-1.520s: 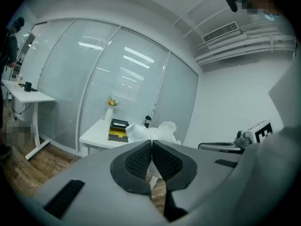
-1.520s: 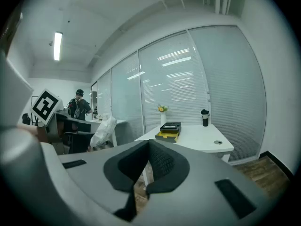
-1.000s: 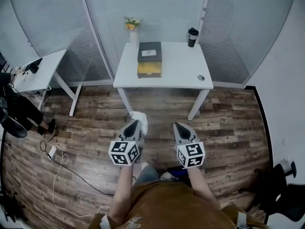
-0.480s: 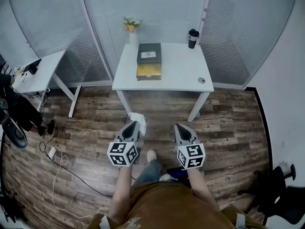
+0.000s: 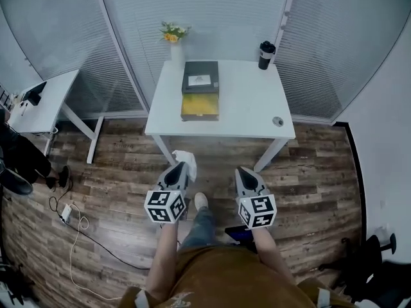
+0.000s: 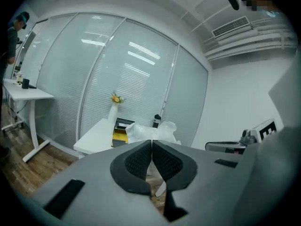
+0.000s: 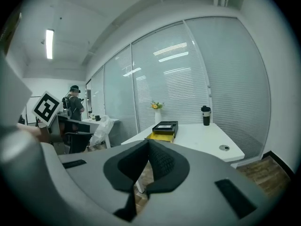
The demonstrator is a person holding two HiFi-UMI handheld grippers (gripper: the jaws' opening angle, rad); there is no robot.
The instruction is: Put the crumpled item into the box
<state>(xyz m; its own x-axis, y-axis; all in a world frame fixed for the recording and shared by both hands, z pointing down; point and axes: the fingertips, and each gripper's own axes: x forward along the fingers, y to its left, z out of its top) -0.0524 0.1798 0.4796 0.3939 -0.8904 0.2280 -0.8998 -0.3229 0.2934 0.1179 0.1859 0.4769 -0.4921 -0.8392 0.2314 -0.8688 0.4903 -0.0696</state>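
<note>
In the head view my left gripper (image 5: 183, 168) is shut on a crumpled white item (image 5: 185, 158), held over the wooden floor just in front of the white table (image 5: 247, 101). On that table lies the box (image 5: 200, 90), its black lid pushed back over a yellow inside. The left gripper view shows the crumpled item (image 6: 151, 130) bulging past the closed pads, with the box (image 6: 121, 130) behind it. My right gripper (image 5: 247, 174) hangs level with the left one, shut, with nothing in it. From the right gripper view the box (image 7: 164, 128) lies ahead.
A dark travel cup (image 5: 265, 54) and a white vase of flowers (image 5: 175, 43) stand at the table's back edge. A cable hole (image 5: 277, 121) sits at its right front. A second white desk (image 5: 40, 101) and a person (image 5: 16, 156) are at the left. A cable (image 5: 83, 233) lies on the floor.
The table has come closer and larger in the head view as the person steps forward. Both grippers keep their pose, the left still holding the crumpled item.
</note>
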